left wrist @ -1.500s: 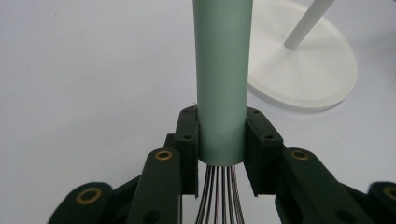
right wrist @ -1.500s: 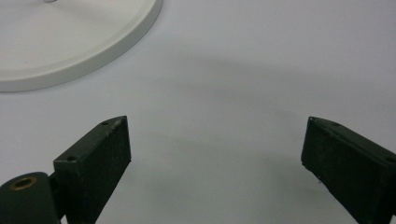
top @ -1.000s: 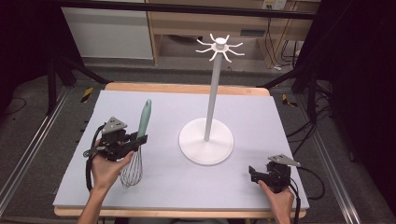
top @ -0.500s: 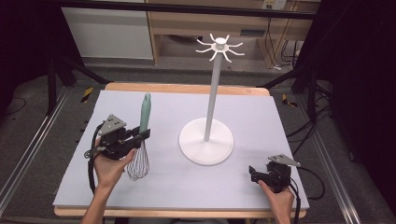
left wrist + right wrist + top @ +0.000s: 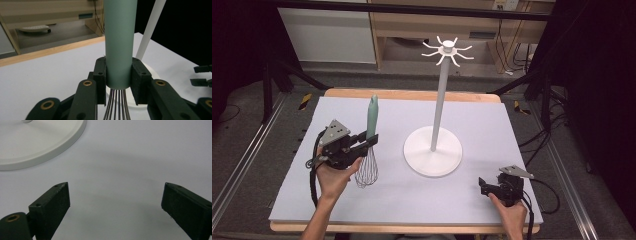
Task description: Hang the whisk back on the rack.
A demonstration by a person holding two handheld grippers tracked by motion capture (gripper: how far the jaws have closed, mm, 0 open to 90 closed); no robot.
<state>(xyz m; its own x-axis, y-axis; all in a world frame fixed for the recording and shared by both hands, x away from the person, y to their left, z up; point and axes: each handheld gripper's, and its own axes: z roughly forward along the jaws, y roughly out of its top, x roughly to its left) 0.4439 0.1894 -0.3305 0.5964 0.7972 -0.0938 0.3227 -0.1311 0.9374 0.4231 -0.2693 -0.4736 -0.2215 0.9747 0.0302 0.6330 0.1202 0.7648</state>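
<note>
The left hand-held gripper (image 5: 371, 141) was clamped on the whisk (image 5: 368, 150), its two pads pressed against opposite sides of the pale green handle (image 5: 118, 45) just above the point where the wires (image 5: 117, 105) emerged. Gripping so low, near the heavier wire end, probably served to keep the whisk from swinging between the jaws. The whisk stood nearly upright over the left half of the bench (image 5: 412, 200), handle uppermost and wire bulb hanging below; from the high view the bulb appeared to be clear of the surface or barely above it, though contact could not be ruled out. Such an upright attitude suited hanging: the white stand (image 5: 433, 150) occupied the middle of the bench on a broad round base (image 5: 42, 142), and the hooks (image 5: 447, 50) radiating from its top were the likely destination for the end of the handle. The stand's pole (image 5: 150, 27) rose just behind the whisk in the left gripper view, which suggested the tool was already roughly aimed at it. The right hand-held gripper (image 5: 488, 187) rested low at the near right corner, well apart from the whisk, its jaws spread wide with nothing between them, pointed toward the base of the stand; it seemed to be held in reserve, perhaps to steady the base if the stand tipped.
</note>
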